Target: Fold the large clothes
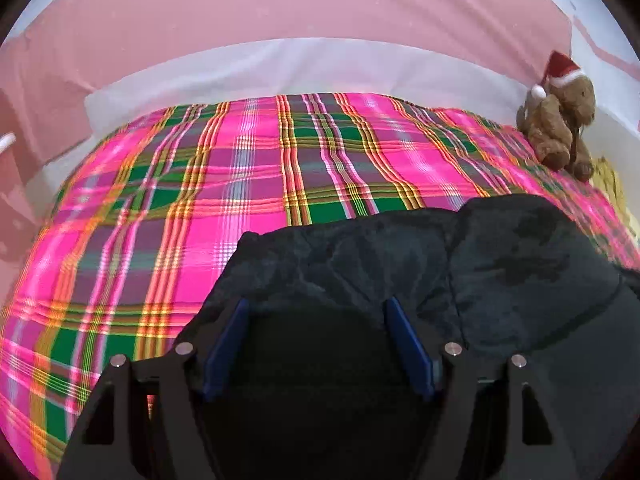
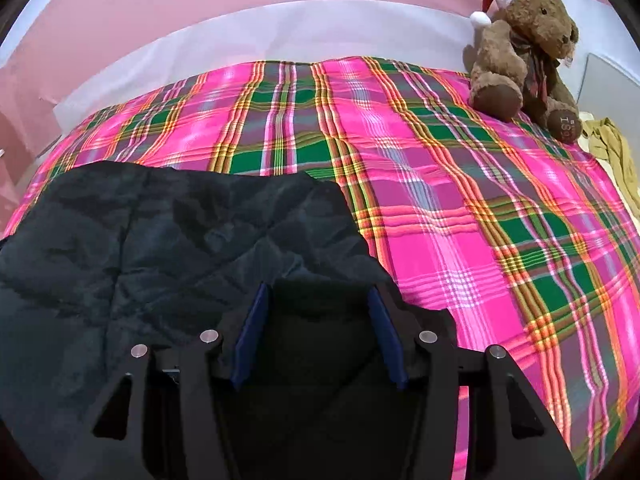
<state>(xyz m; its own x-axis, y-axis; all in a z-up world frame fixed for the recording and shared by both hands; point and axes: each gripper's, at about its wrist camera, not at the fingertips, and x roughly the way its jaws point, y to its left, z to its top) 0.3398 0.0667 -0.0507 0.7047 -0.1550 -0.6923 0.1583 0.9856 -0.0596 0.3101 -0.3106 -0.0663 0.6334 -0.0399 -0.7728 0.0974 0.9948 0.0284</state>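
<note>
Two grippers: left gripper (image 1: 316,304) and right gripper (image 2: 318,290), one seen per wrist view
Left claw: jaws set wide, dark cloth bunched between the blue pads (image 1: 226,344); a firm pinch cannot be told
Right claw: jaws at a middling width, cloth between them; grip likewise unclear
One dark quilted garment (image 1: 500,272): spread on the plaid blanket (image 1: 200,208), its near part hidden under both grippers
One teddy bear (image 2: 524,52): seated at the blanket's far right corner, Santa hat worn
One yellowish cloth (image 2: 616,148): cut off at the right edge
</note>
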